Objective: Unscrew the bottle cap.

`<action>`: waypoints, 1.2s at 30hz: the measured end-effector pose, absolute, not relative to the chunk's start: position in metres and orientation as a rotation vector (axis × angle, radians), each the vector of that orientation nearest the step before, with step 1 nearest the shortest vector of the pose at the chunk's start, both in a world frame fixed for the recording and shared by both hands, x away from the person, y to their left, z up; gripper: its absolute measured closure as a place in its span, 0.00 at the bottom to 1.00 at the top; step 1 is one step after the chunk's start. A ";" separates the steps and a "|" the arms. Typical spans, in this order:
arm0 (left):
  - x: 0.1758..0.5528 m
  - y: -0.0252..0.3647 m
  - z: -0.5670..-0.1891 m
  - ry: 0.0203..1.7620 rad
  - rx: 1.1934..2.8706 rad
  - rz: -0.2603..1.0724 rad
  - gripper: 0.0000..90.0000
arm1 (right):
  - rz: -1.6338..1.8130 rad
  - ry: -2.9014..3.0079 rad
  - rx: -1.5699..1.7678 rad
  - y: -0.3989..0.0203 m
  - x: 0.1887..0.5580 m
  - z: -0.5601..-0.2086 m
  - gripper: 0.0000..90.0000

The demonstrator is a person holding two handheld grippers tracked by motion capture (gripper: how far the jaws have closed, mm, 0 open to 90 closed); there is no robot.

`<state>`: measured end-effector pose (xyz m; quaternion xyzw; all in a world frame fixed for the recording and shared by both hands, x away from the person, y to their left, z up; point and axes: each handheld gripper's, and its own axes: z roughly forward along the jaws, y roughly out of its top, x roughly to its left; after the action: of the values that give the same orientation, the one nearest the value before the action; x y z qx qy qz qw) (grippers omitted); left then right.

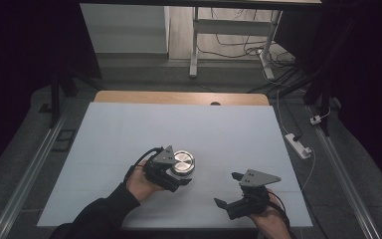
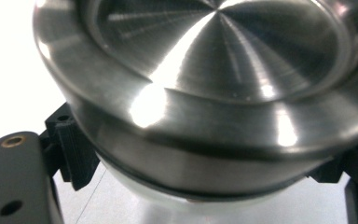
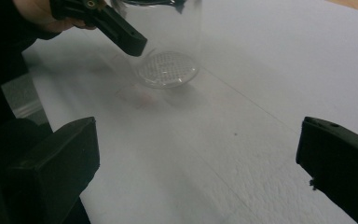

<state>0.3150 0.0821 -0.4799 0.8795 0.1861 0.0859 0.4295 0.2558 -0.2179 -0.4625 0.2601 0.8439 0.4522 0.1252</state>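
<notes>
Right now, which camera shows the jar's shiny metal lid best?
The left gripper view: the metal lid sits close up, brushed and gleaming. The high view shows it small, from above. The right gripper view catches mainly the clear glass jar beneath.

Dim, grainy high view; white table sheet (image 1: 129,134) palely lit, surroundings nearly black. Strong glare streaks on steel lid (image 2: 214,56) in left gripper view, close and soft-focused. Right gripper view hazy, glass jar (image 3: 168,51) blurred, near jaws out of focus.
</notes>
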 end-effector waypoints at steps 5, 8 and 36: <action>0.314 0.082 -0.479 0.460 2.194 0.217 0.17 | 1.349 2.478 0.739 -0.201 0.261 -0.457 0.00; 0.313 0.082 -0.479 0.457 2.194 0.217 0.17 | 1.340 2.494 0.734 -0.191 0.265 -0.454 0.00; 0.309 0.077 -0.480 0.442 2.202 0.218 0.17 | 1.387 2.478 0.637 -0.116 0.304 -0.442 0.09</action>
<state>0.3091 0.0767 -0.4797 0.8819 0.1771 0.0875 0.4281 0.3039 -0.1163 -0.4425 0.2174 0.8458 0.4734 0.1154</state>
